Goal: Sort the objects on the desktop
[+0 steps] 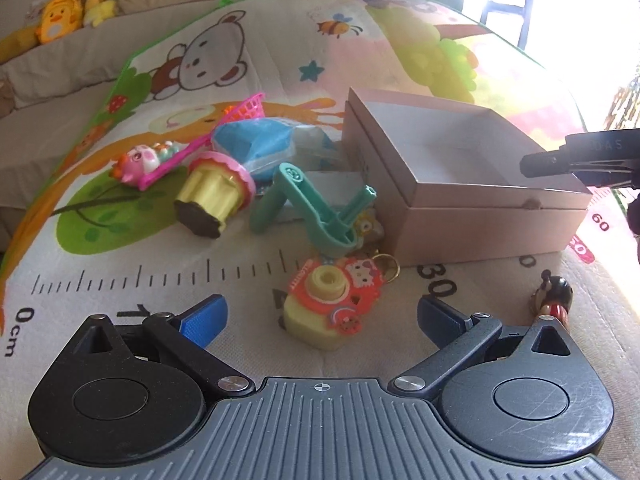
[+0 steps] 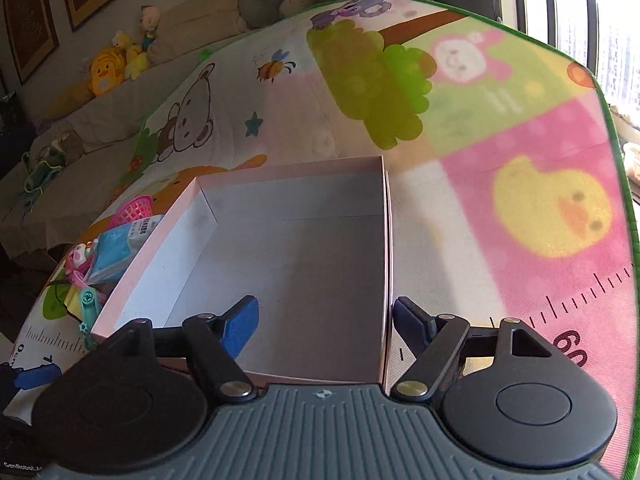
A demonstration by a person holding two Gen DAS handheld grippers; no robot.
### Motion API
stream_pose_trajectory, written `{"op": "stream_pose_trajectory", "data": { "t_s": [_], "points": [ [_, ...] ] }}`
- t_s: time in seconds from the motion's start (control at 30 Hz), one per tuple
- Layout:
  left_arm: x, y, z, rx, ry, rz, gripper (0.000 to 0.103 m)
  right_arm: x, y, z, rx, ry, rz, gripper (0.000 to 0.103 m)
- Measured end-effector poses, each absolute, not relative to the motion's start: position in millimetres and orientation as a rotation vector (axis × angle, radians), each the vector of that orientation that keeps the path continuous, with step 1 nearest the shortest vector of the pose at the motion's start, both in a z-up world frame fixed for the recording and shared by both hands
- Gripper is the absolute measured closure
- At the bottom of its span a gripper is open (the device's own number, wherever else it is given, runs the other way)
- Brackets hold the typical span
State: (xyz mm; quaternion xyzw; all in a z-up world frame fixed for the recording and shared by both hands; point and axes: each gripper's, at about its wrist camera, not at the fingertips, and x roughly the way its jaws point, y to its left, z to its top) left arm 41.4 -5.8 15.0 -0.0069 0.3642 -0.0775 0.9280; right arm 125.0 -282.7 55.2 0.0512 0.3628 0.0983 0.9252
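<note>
- The left gripper point(image 1: 322, 314), with blue-padded fingers point(image 1: 204, 320), hangs low over the cartoon-printed play mat point(image 1: 260, 52) with its jaws spread wide and holding nothing.
- Between those spread fingers, a little ahead of the tips, lies a yellow toy camera with an orange-red cartoon-cat front point(image 1: 326, 312), flat on the mat's printed ruler strip; neither pad touches it.
- Behind the camera sits a teal plastic toy with a crank-like arm point(image 1: 316, 208), leaning against the near left corner of the open pinkish-grey cardboard box point(image 1: 480, 224).
- Left of the teal toy, a yellow cupcake-shaped toy with a pink frilled top point(image 1: 214, 194) lies on its side.
- Further back are a blue packet in clear wrap point(image 1: 256, 144), a pink plastic basket point(image 1: 246, 110) and a small pink pig-like figure point(image 1: 138, 162), bunched together.
- A small red-and-black mouse figurine point(image 1: 554, 298) lies on the mat just beside the left gripper's right finger, in front of the box.
- The right gripper point(image 2: 326, 326) hovers over the near edge of the same box point(image 2: 180, 216), its jaws also apart and empty; its left finger point(image 2: 240, 326) is above the box's interior, its right finger outside the box's right wall.
- The box interior point(image 2: 304, 264) shows only bare grey board.
- Stuffed toys point(image 1: 60, 16) line a beige sofa beyond the mat.
</note>
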Motion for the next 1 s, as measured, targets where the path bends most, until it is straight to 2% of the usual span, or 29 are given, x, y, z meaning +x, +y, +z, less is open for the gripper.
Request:
{"op": "stream_pose_trajectory", "data": {
  "t_s": [0.2, 0.27, 0.3, 0.33, 0.37, 0.4, 0.47, 0.7, 0.8, 0.87, 1.0],
  "points": [
    [48.9, -7.9, 12.9, -0.015, 0.739, -0.156, 0.000, 87.8, -281.0, 69.9, 0.073, 0.672, 0.231, 0.027],
    [49.2, -7.6, 11.9, -0.015, 0.743, -0.161, 0.004, 74.7, -284.7, 71.3, 0.092, 0.676, 0.253, 0.027],
    [49.0, -7.8, 11.6, -0.013, 0.746, -0.166, 0.008, 68.9, -285.8, 71.3, 0.101, 0.681, 0.263, 0.026],
    [49.0, -8.1, 11.0, -0.010, 0.751, -0.170, 0.020, 61.8, -287.0, 70.5, 0.108, 0.686, 0.272, 0.026],
    [48.6, -8.5, 10.3, -0.002, 0.754, -0.168, 0.026, 57.2, -286.8, 69.1, 0.109, 0.690, 0.279, 0.026],
    [47.0, -8.8, 10.2, 0.012, 0.745, -0.161, 0.029, 53.0, -285.8, 67.4, 0.107, 0.695, 0.284, 0.025],
    [43.2, -7.6, 11.0, 0.023, 0.733, -0.163, 0.048, 44.4, -281.9, 62.0, 0.098, 0.703, 0.287, 0.024],
    [4.8, 5.9, 13.8, 0.043, 0.752, -0.311, 0.048, 26.3, -263.2, 42.1, 0.061, 0.743, 0.314, 0.022],
    [-12.5, 13.7, 14.1, 0.105, 0.740, -0.300, 0.044, 18.9, -256.8, 38.4, 0.040, 0.746, 0.326, 0.017],
    [-15.4, 19.9, 14.1, 0.166, 0.713, -0.213, 0.033, 14.7, -251.8, 36.9, 0.019, 0.739, 0.328, 0.016],
    [-7.6, 46.5, 17.4, 0.153, 0.711, -0.083, 0.028, 8.5, -241.3, 34.3, -0.019, 0.729, 0.338, 0.014]
  ]
}}
